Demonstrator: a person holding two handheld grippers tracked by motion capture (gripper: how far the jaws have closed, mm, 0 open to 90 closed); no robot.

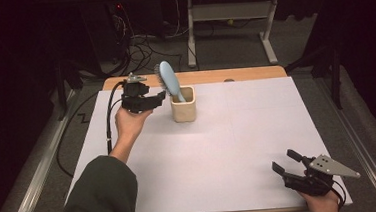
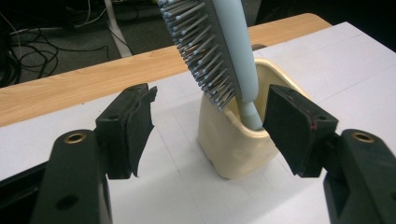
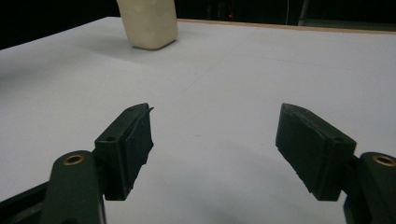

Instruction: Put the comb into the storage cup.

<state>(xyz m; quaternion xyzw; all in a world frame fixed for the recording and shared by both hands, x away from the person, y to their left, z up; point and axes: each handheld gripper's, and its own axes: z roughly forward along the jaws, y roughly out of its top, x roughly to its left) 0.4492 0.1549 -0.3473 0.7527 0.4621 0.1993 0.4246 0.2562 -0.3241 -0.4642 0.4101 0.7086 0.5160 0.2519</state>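
Observation:
A pale blue hairbrush (image 1: 169,80) stands handle-down in a cream cup (image 1: 183,105) at the back of the table and leans to the left. In the left gripper view the hairbrush (image 2: 219,46) shows its bristles above the cup (image 2: 233,149). My left gripper (image 1: 161,97) is open just left of the cup, its jaws wide apart and holding nothing (image 2: 210,133). My right gripper (image 1: 286,162) rests open near the front right edge, nothing between its jaws (image 3: 215,149). The cup (image 3: 148,23) is far ahead in the right gripper view.
White paper (image 1: 238,142) covers the table; a wooden strip (image 1: 214,76) shows along the far edge. Beyond it are a dark floor, tangled cables (image 1: 142,46) and a white desk frame (image 1: 230,18).

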